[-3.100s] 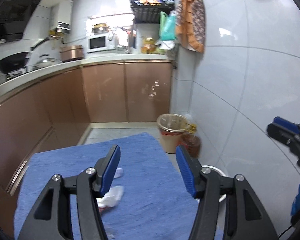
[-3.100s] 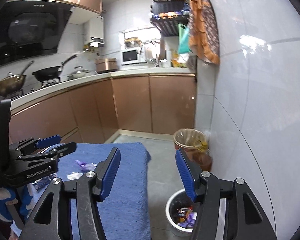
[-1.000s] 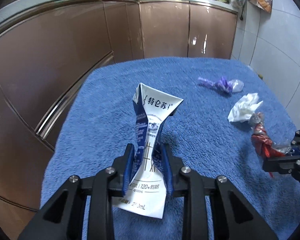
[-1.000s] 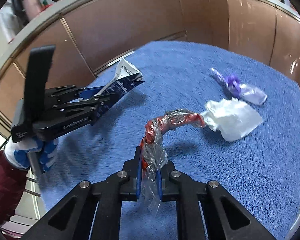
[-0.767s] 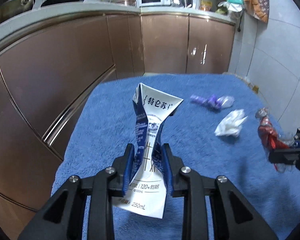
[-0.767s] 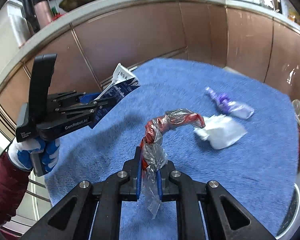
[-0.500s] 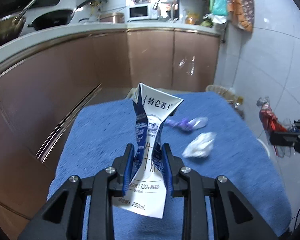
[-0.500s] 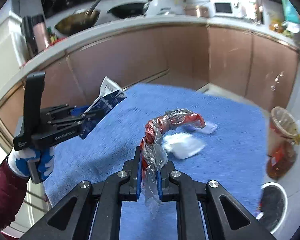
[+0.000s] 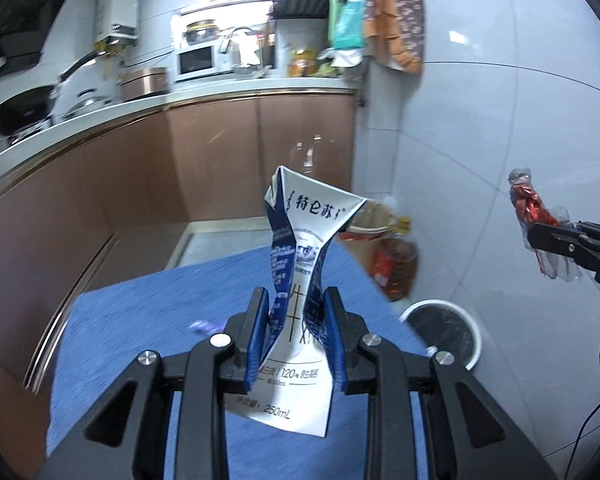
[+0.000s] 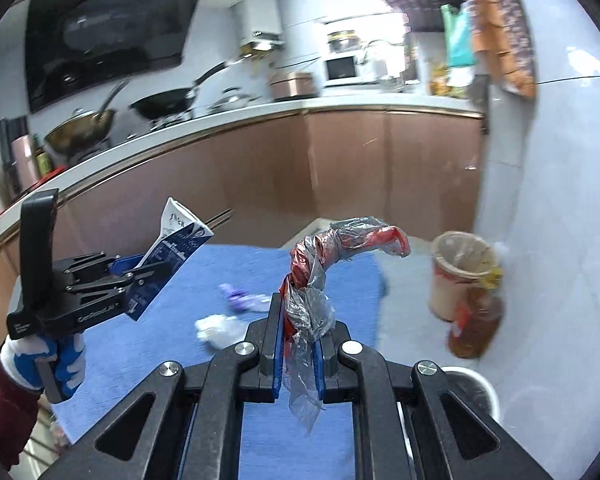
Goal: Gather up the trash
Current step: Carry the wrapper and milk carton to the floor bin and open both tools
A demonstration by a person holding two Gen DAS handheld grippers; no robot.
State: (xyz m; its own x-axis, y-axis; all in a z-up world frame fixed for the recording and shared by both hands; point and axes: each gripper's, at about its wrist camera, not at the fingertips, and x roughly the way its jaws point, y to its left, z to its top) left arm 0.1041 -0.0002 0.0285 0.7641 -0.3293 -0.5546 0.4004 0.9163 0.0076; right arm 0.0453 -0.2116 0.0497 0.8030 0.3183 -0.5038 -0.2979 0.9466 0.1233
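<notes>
**Two grips on trash, held above the blue cloth**

The left gripper (image 9: 294,334) is clamped on a crushed milk carton (image 9: 300,280). The carton is pinched at its narrowed waist between the blue pads (image 9: 259,336); its long axis runs forward along the fingers, the flared printed top pointing away from the gripper and the base toward the camera. In the right wrist view the same carton (image 10: 168,264) is seen tilted up and away from the left gripper (image 10: 140,276), which is held by a gloved hand (image 10: 56,356).

The right gripper (image 10: 298,344) is closed nearly tight on a twisted red-and-clear wrapper (image 10: 320,264). The wrapper rises from between the pads, then bends over to the right; a loose clear tail hangs below the jaws.

Ahead of and below both grippers lies the cloth (image 10: 180,360), with a white wad (image 10: 220,330) and a purple wrapper (image 10: 240,296) on it. A white bin (image 9: 440,330) is seen to the right of the left gripper, below the cloth edge.
</notes>
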